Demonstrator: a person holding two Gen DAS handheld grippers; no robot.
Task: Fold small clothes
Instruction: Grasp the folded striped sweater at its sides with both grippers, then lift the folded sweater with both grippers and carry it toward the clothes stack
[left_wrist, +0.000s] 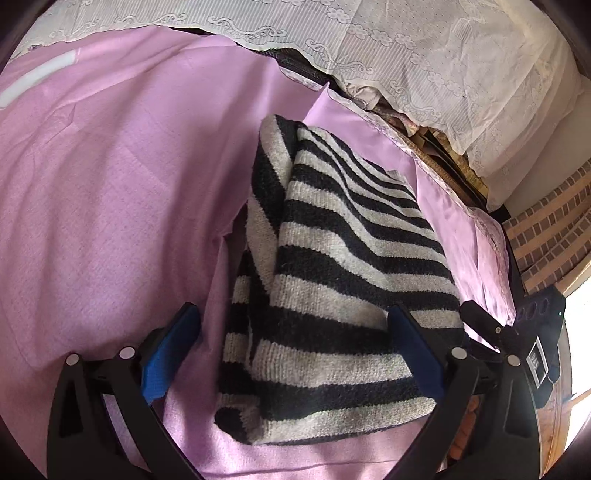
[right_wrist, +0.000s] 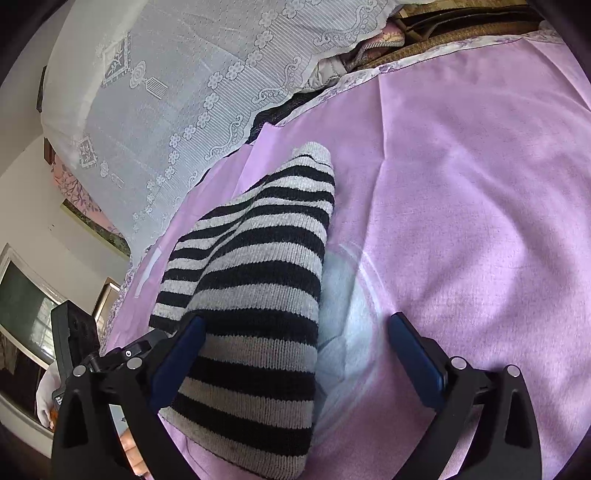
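Knit (left_wrist: 332, 280): folded, striped, on pink sheet (left_wrist: 110, 206).
Left tongs (left_wrist: 291, 354): agape, unpinched.
Right tongs (right_wrist: 295, 362): agape, unpinched.
Risk: 12 o'clock flap springing loose.

- Pink sheet (left_wrist: 110, 192) spread flat, lightly creased.
- White lace cloth (left_wrist: 424, 48) draped over a stack beyond the sheet's far edge.
- Brick-pattern surface (left_wrist: 546, 236) at right edge of left view.
- Window (right_wrist: 22, 306) at left edge of right view.
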